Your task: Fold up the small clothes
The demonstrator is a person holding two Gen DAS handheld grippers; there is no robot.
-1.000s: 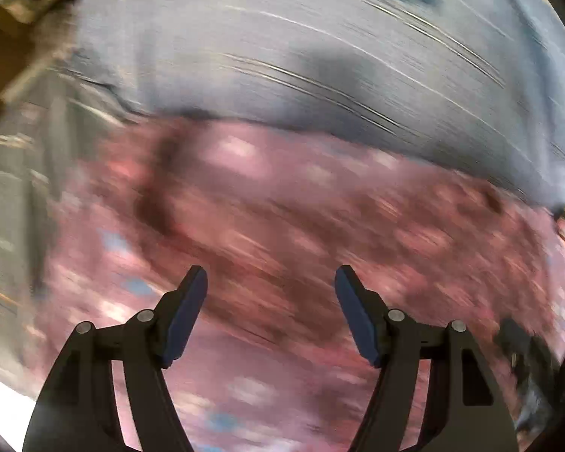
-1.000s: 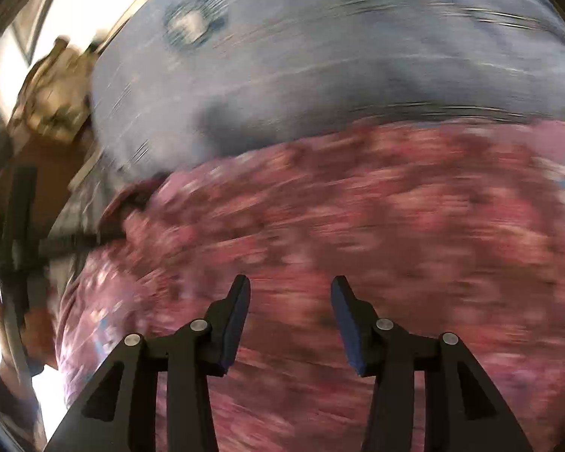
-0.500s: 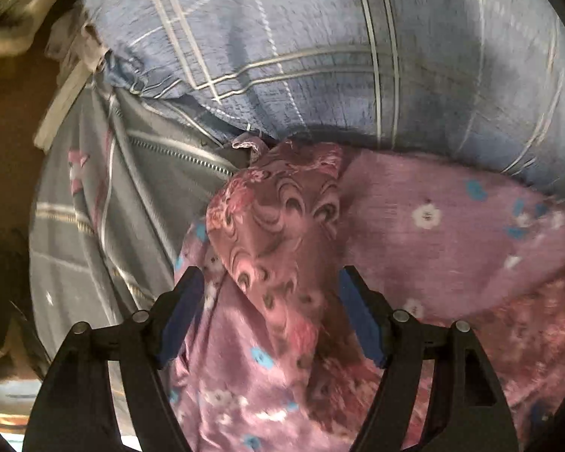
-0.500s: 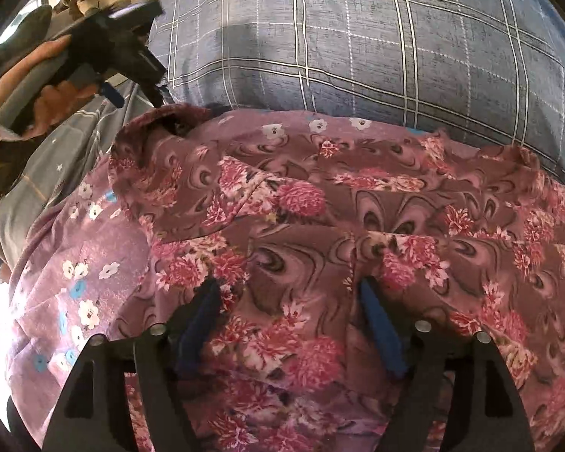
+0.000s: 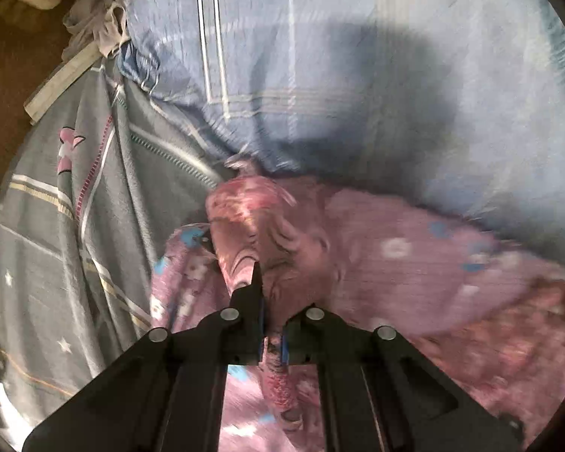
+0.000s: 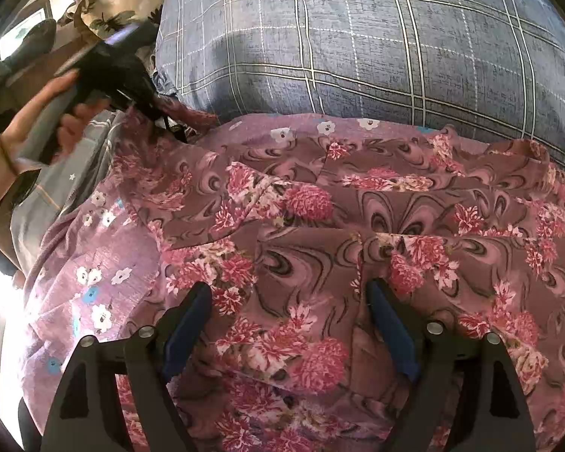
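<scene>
Now left gripper [image 5: 271, 324] jaws pinch floral garment [image 5: 267, 233]; right gripper [image 6: 286, 324] jaws just widened.

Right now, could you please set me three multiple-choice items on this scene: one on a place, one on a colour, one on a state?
1. Where does the checked pillow lie relative to the floral garment?
A. beyond its far edge
B. under the garment
C. folded inside it

2. What colour are the large flowers on the garment?
A. yellow
B. pink-red
C. white

3. How does the left gripper stand?
A. wide open above the cloth
B. shut on nothing
C. shut on a fold of the garment

Answers: 1 A, the pillow fills the top of the right wrist view; 2 B, pink-red blooms on mauve; 3 C, cloth is pinched between its jaws.
</scene>
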